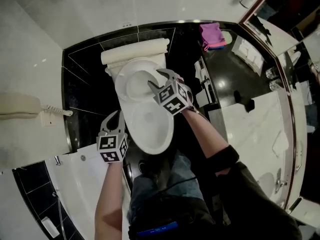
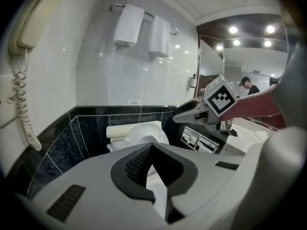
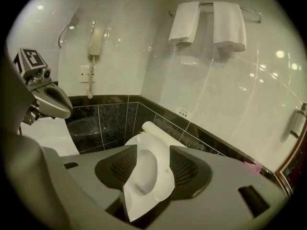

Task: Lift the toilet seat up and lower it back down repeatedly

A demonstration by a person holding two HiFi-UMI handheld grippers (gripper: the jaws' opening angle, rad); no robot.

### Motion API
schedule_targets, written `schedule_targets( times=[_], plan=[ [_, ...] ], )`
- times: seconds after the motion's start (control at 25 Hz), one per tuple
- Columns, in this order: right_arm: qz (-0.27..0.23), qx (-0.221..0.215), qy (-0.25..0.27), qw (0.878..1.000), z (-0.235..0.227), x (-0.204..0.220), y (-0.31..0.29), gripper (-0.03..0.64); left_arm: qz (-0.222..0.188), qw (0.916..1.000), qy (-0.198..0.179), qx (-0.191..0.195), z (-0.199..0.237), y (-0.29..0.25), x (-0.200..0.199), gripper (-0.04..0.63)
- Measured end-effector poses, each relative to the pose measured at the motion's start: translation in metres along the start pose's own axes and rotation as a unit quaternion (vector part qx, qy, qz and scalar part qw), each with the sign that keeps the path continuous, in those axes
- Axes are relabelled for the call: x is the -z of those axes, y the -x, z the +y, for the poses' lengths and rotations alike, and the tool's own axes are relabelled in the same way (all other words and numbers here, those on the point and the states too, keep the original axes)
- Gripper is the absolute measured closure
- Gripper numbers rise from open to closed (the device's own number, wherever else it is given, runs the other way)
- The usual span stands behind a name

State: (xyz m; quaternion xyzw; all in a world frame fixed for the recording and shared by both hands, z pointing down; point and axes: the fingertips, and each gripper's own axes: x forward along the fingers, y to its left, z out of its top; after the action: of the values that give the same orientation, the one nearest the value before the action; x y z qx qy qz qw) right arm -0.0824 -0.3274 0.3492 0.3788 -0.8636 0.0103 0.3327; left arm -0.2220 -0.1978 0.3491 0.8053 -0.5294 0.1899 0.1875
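Against black tiled wall point(image 1: 85, 84), white toilet point(image 1: 150, 131) standing. On it, toilet seat point(image 3: 163, 176) seemingly lying down over bowl, though steep angle is making that hard to judge. Over toilet's rear half, right gripper point(image 1: 156, 80) hovering, jaws standing wide apart, seat showing in gap, pads not pressing. Beside bowl's left rim, left gripper point(image 1: 116, 116) hanging, jaw tips meeting, nothing between.

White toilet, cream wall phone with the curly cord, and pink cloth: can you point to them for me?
White toilet point(image 1: 152, 129): head view, on its front part.
Cream wall phone point(image 3: 97, 40): right gripper view, on the handset.
Pink cloth point(image 1: 212, 34): head view, on the middle of the cloth.
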Motion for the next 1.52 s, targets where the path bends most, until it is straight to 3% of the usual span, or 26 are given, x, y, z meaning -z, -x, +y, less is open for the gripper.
schedule_targets(
  times=[0.16,0.44,0.72,0.92,1.0,1.52],
  plan=[
    [0.01,-0.032,0.05,0.998,-0.024,0.016,-0.056,0.387,0.023,0.9991,0.026,-0.026,-0.003,-0.042,0.012,0.611],
    [0.022,-0.075,0.118,0.99,-0.047,0.031,-0.123,0.405,0.042,0.9974,0.043,-0.039,-0.009,-0.115,0.02,0.61],
    [0.026,-0.108,0.212,0.971,-0.044,0.035,-0.16,0.44,0.049,0.9958,0.06,-0.048,-0.008,-0.151,0.025,0.611],
    [0.024,-0.106,0.272,0.956,-0.037,0.034,-0.173,0.491,0.053,0.9947,0.07,-0.054,-0.006,-0.159,0.033,0.611],
    [0.026,-0.095,0.283,0.954,-0.038,0.034,-0.175,0.519,0.054,0.9944,0.071,-0.056,-0.006,-0.158,0.035,0.611],
    [0.034,-0.074,0.285,0.955,-0.032,0.033,-0.162,0.526,0.062,0.9937,0.074,-0.057,-0.004,-0.131,0.053,0.61]
  ],
)
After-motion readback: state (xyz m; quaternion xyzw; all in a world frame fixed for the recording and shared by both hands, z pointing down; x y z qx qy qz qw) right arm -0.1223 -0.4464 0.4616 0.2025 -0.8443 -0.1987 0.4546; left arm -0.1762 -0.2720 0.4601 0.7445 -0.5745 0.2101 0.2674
